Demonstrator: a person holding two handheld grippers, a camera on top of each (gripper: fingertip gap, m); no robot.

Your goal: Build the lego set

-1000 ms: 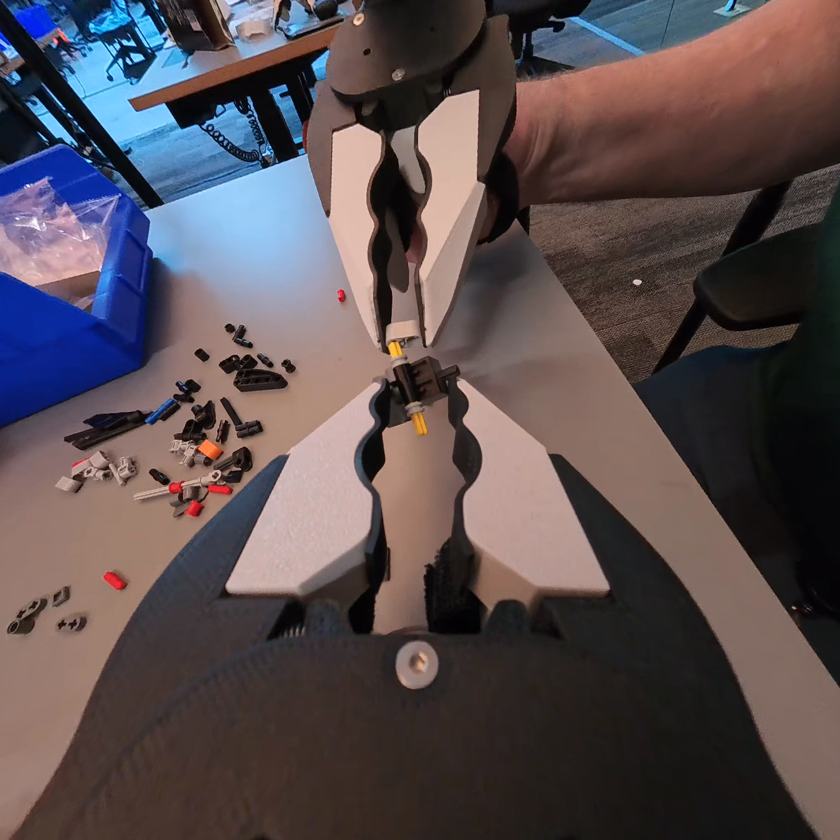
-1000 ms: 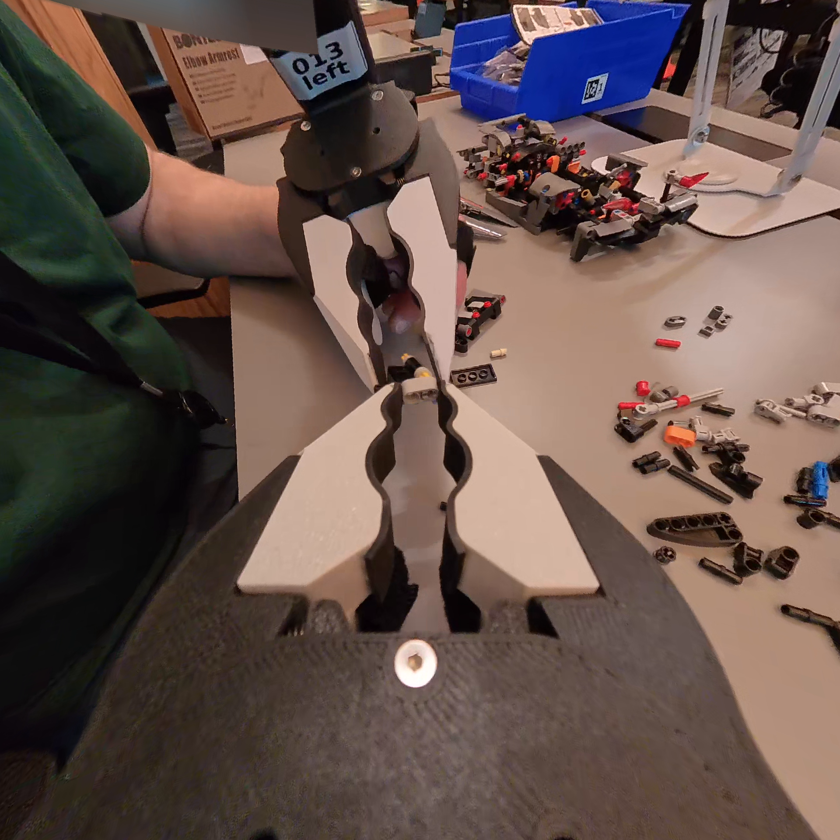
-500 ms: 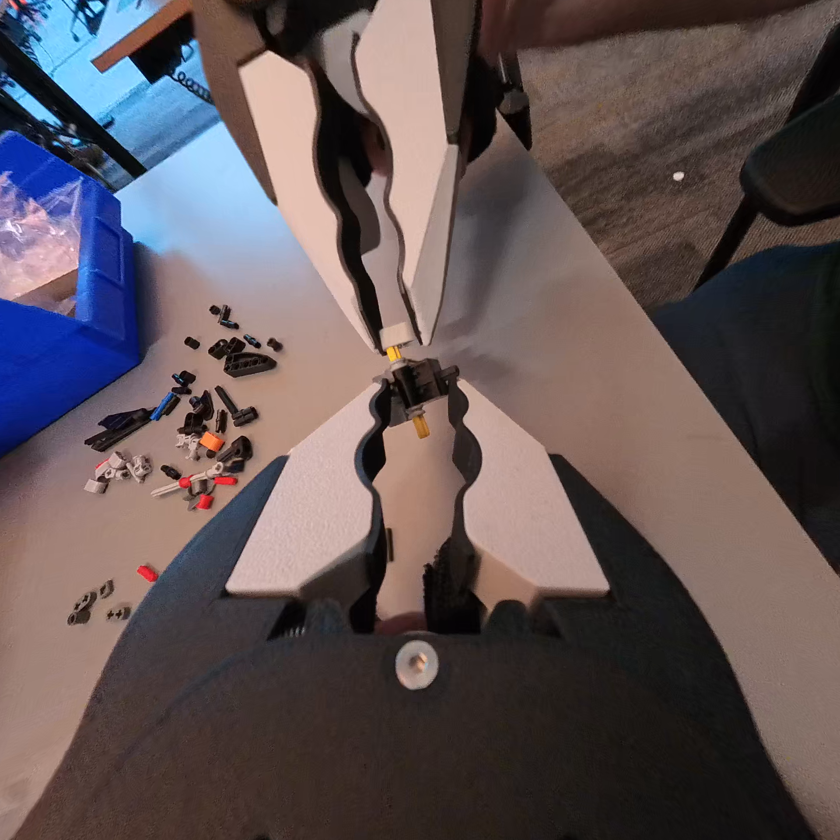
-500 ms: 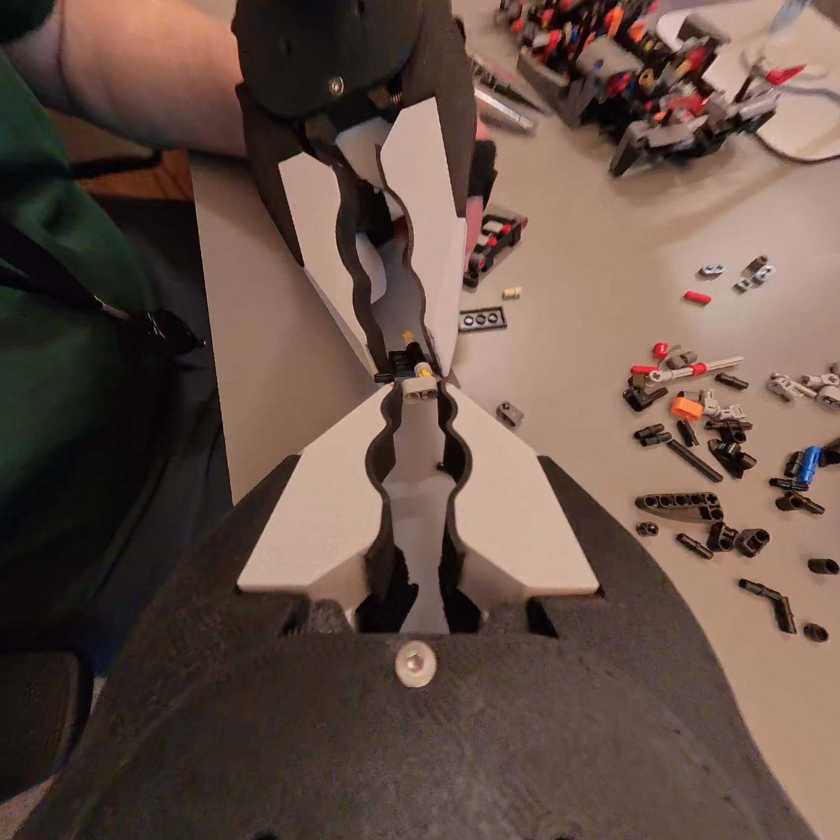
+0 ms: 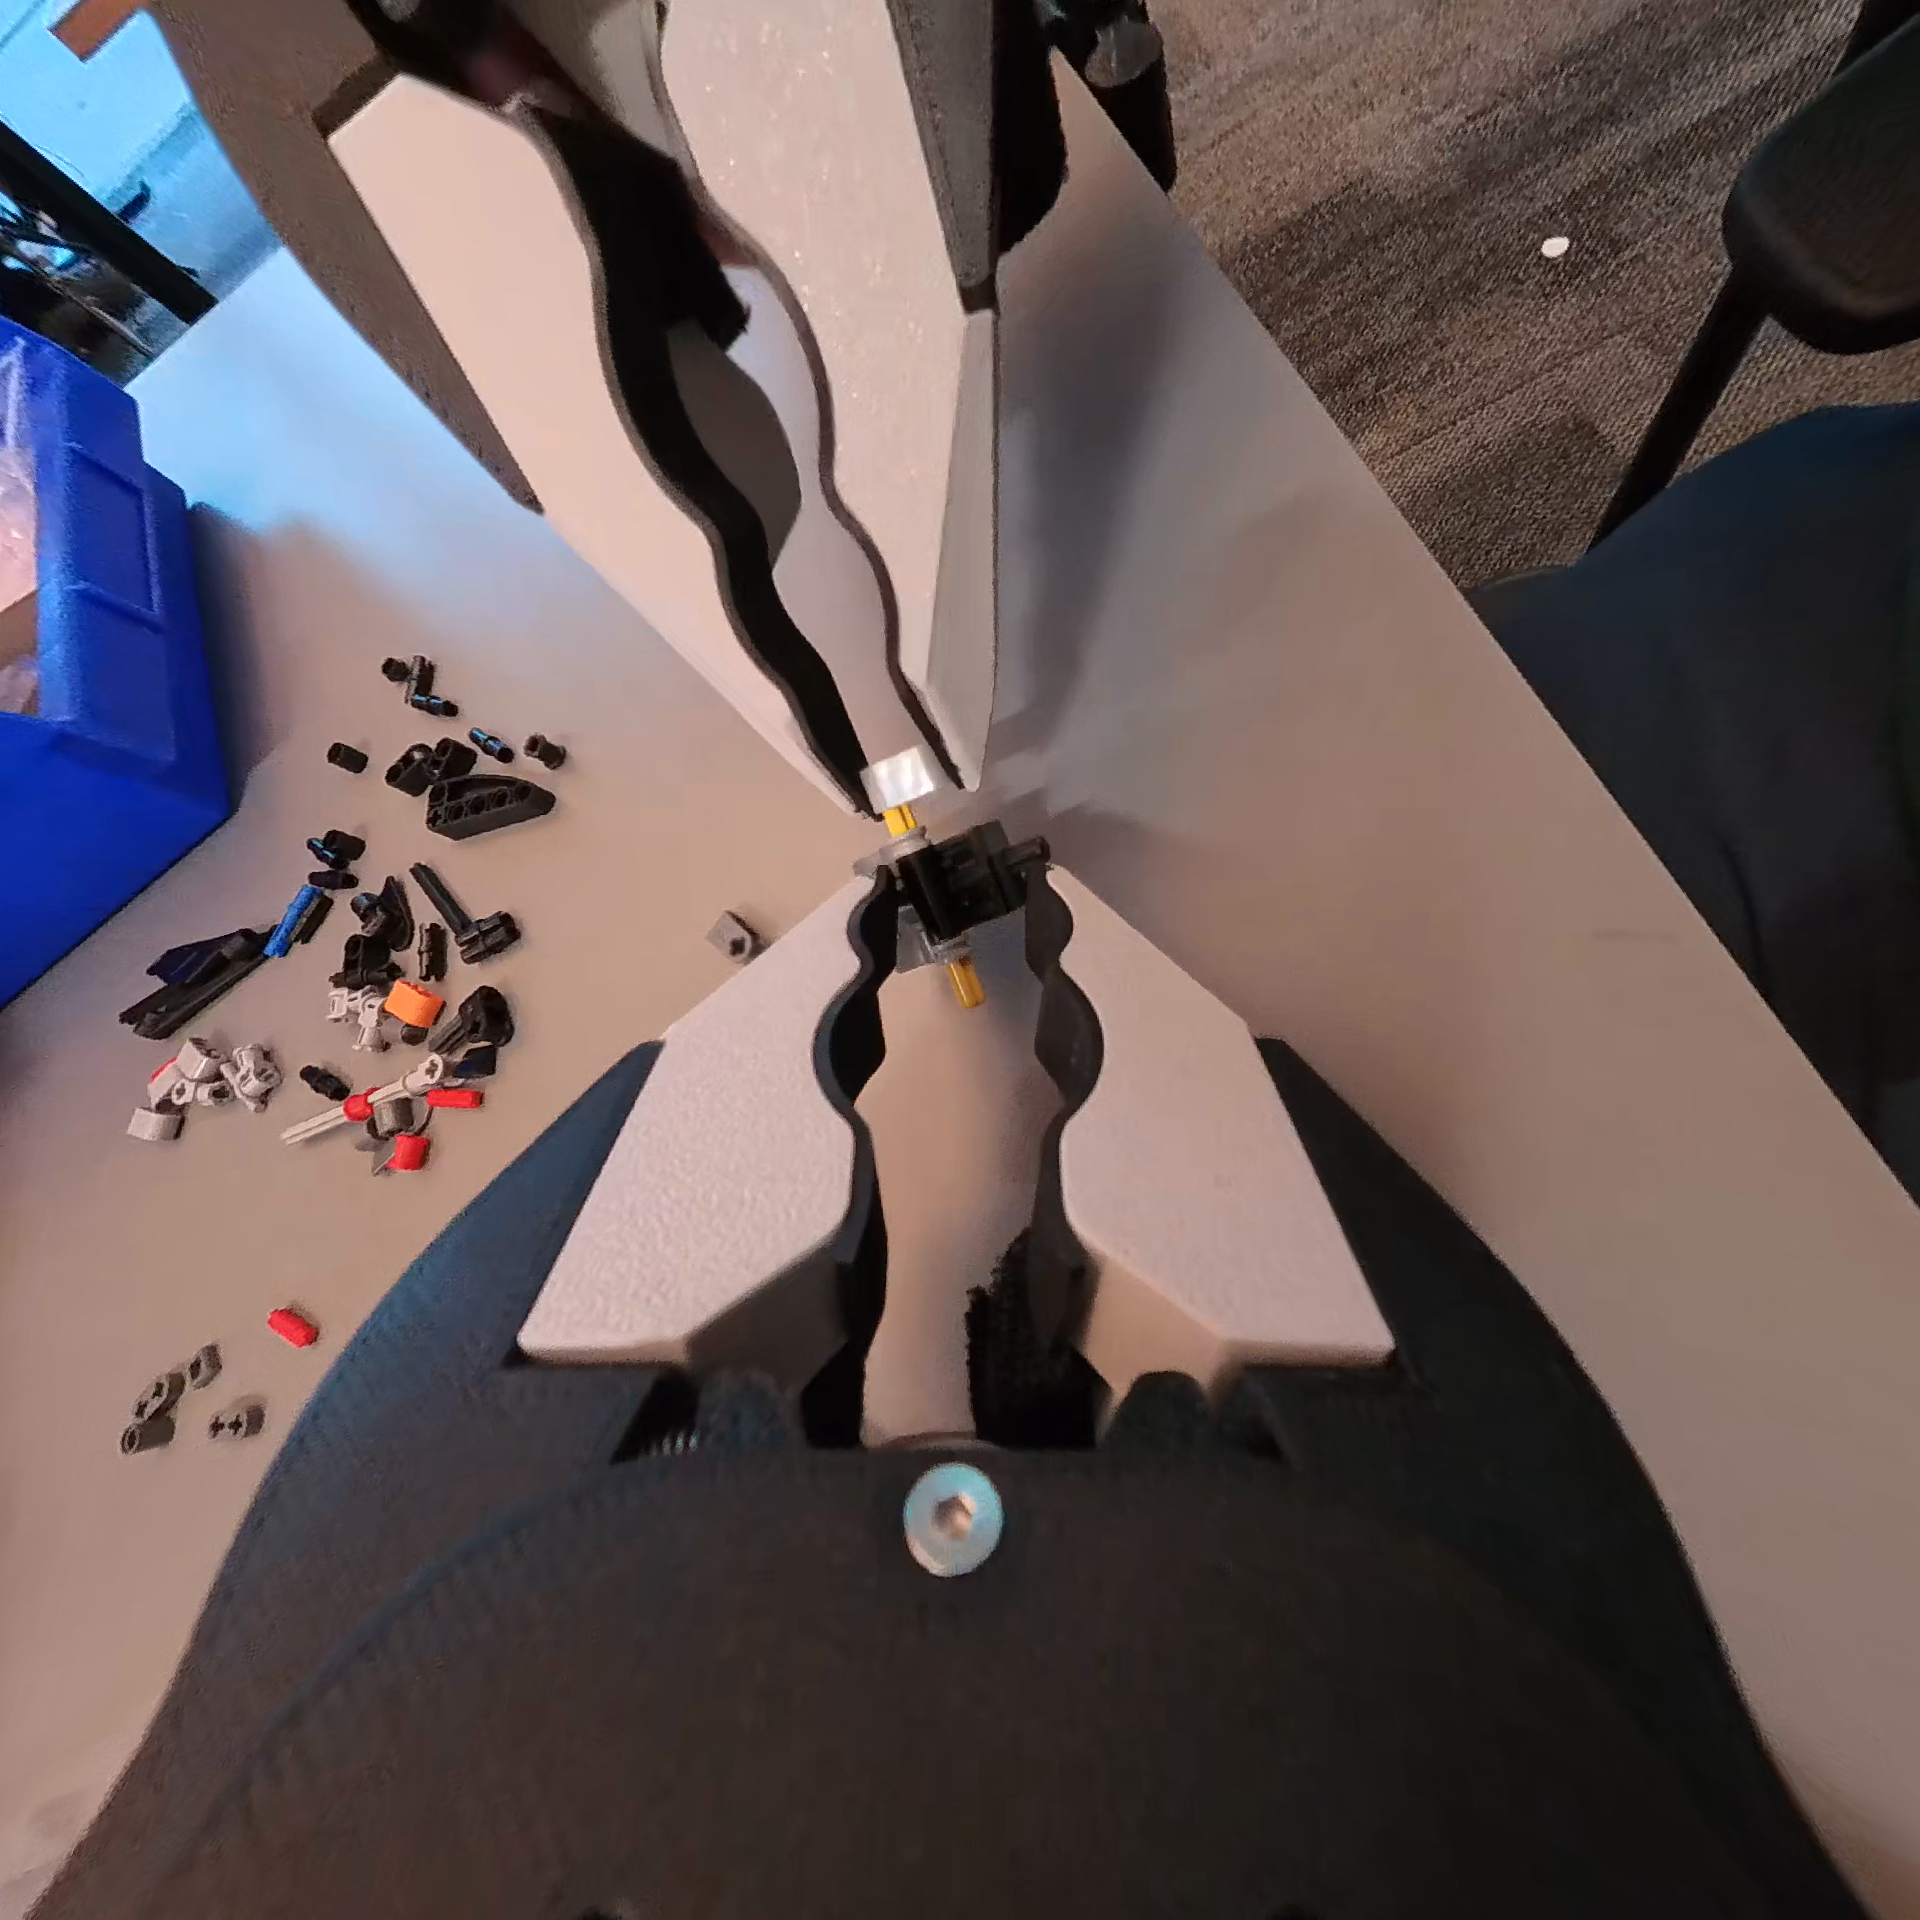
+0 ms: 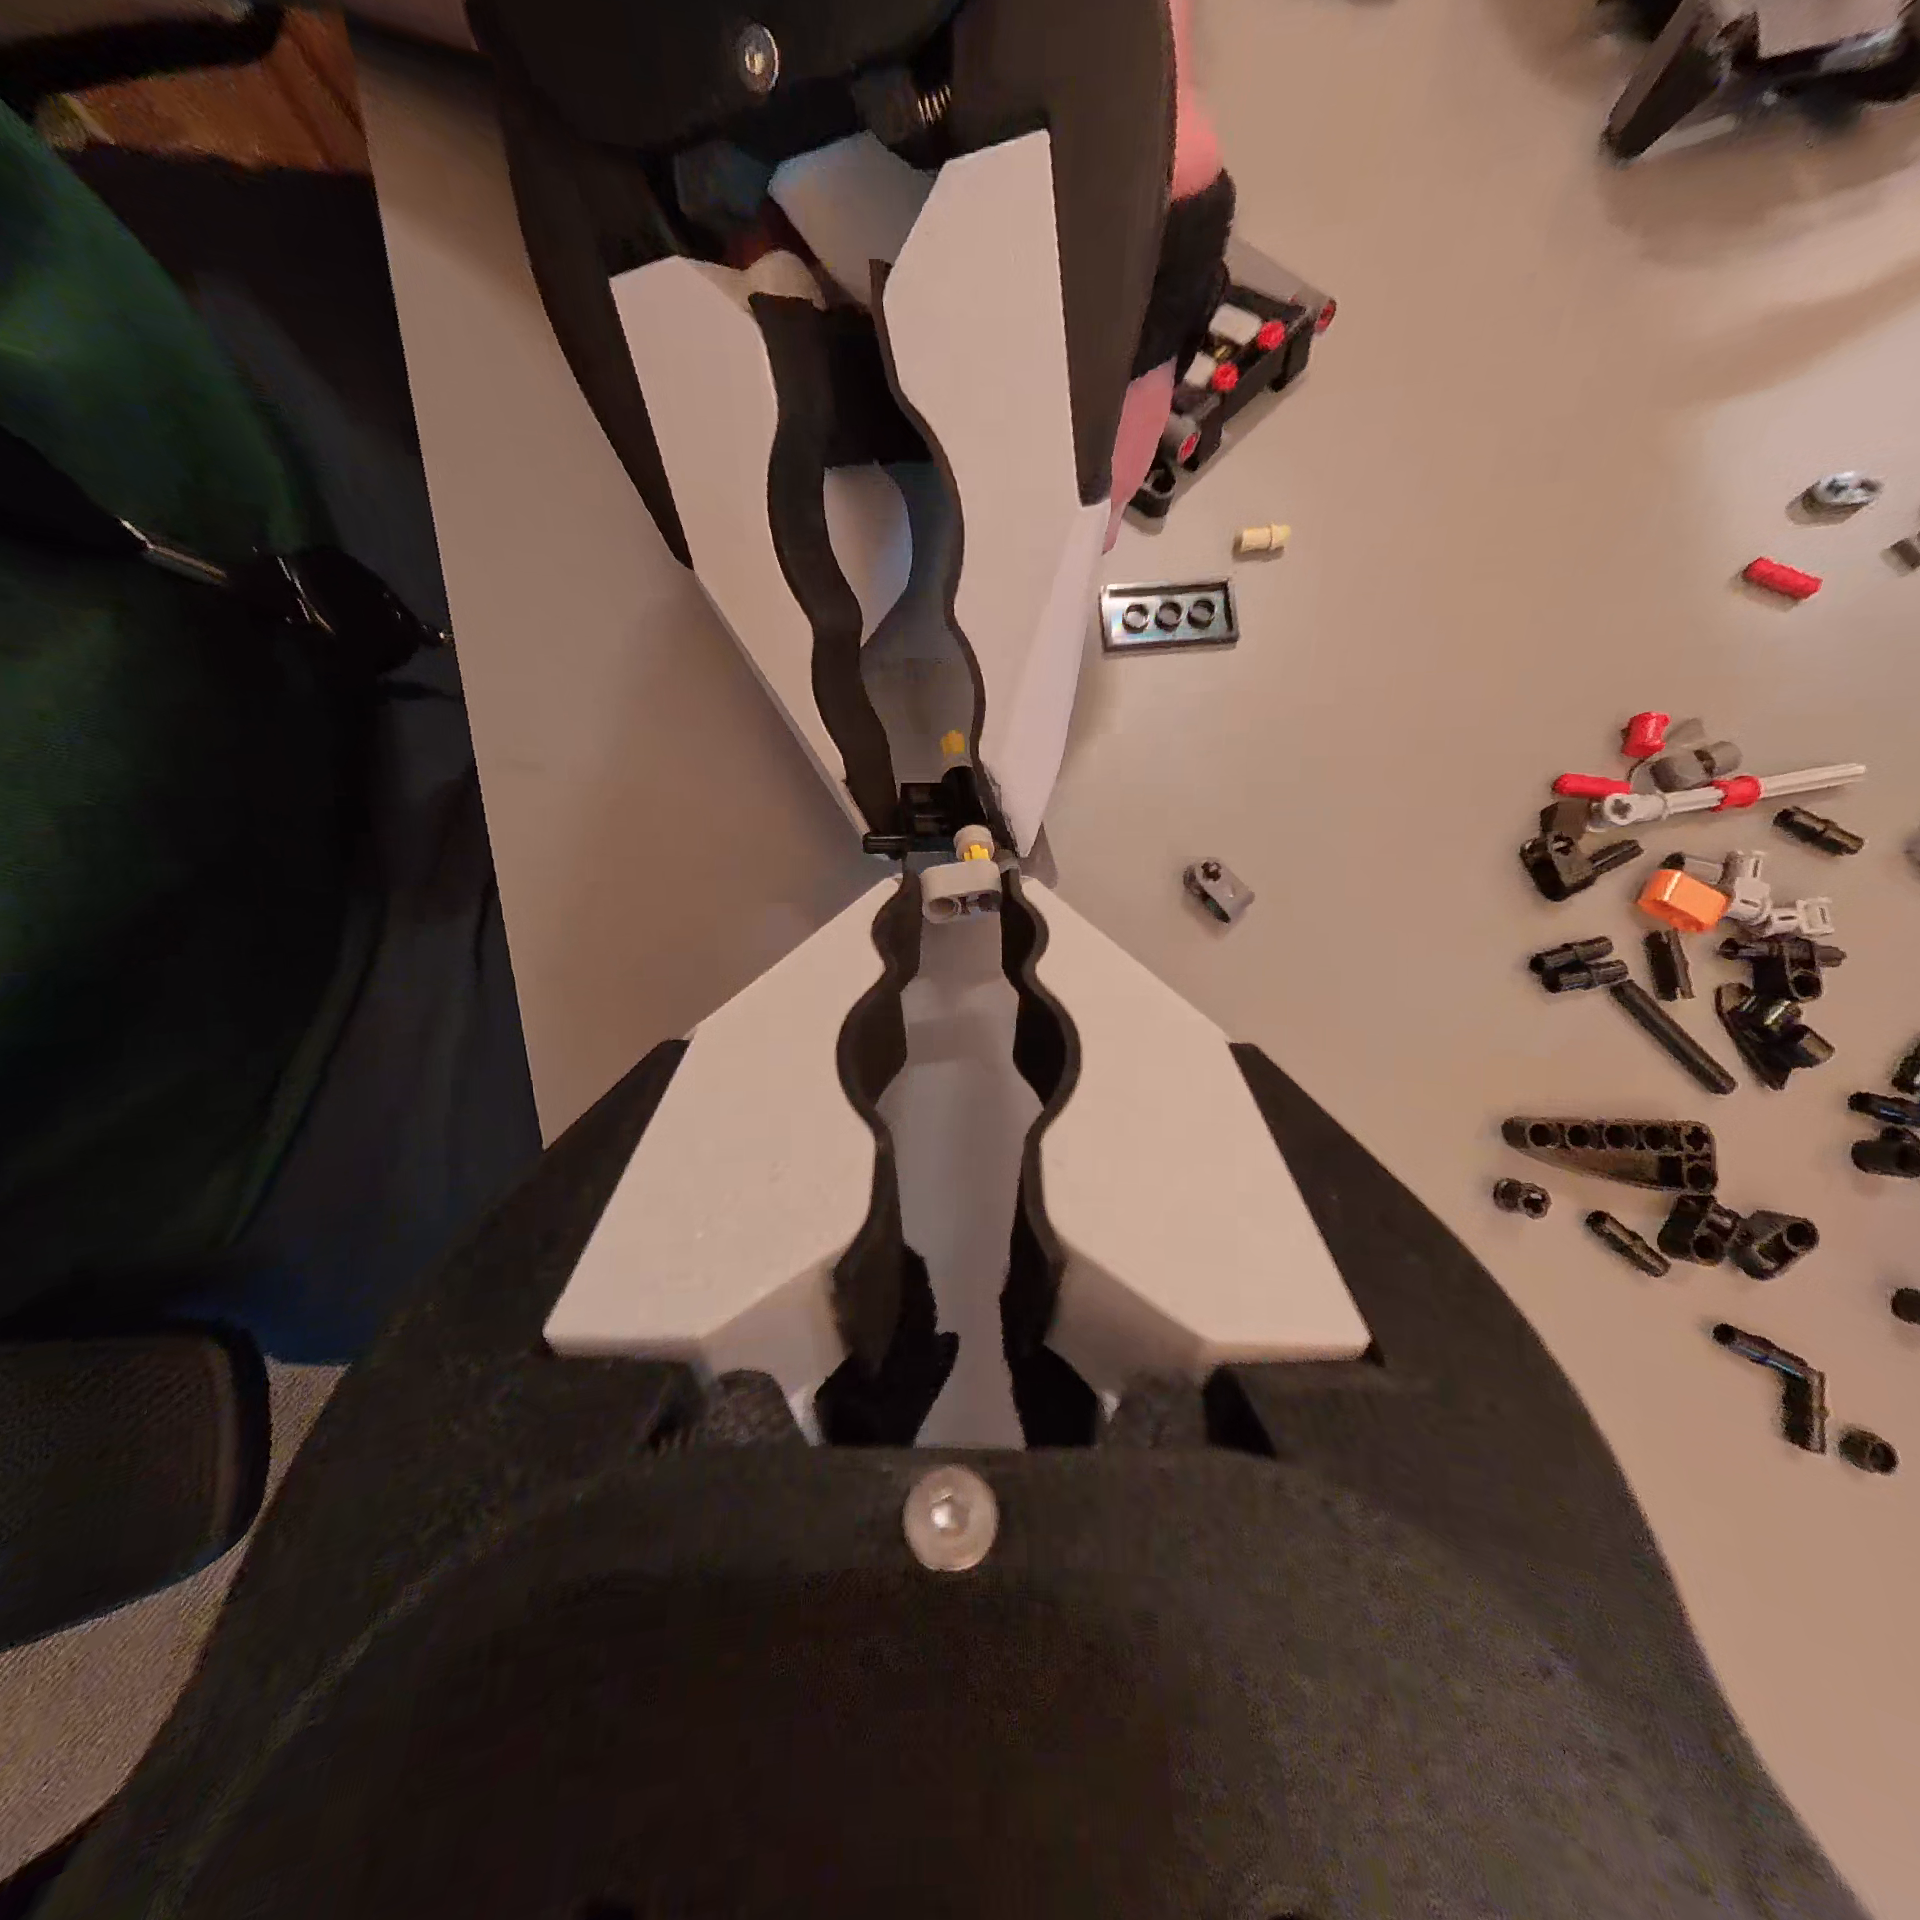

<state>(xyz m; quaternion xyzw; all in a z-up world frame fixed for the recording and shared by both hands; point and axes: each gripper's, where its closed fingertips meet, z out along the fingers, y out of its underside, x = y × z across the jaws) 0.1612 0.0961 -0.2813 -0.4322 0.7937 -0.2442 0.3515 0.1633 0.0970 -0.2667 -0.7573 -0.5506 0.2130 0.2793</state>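
Observation:
My left gripper [image 5: 956, 904] is shut on a small black connector assembly [image 5: 956, 878] with a yellow axle [image 5: 966, 982] through it, held above the grey table [image 5: 1299, 831]. My right gripper [image 6: 961, 899] is shut on a light grey connector [image 6: 963, 894] that sits on the axle's far end. The two grippers meet tip to tip. In the left wrist view the right gripper [image 5: 902, 790] comes down from the top with the grey connector [image 5: 899, 779]. In the right wrist view the left gripper [image 6: 940, 816] comes from the top with the black assembly [image 6: 930, 810].
Loose black, grey, red and orange parts [image 5: 395, 987] lie left of the grippers, by a blue bin [image 5: 94, 623]. A small grey piece [image 6: 1218, 888], a black three-hole plate [image 6: 1169, 615], a tan pin [image 6: 1262, 538] and a black-red sub-assembly [image 6: 1236, 353] lie nearby. The table edge [image 5: 1455, 582] runs close on the right. Less than 4 cm separates the two grippers' tips.
Both grippers have tilted down toward the table and drawn closer together, still holding their pieces on the axle. A small grey piece has come into view on the table beside them.

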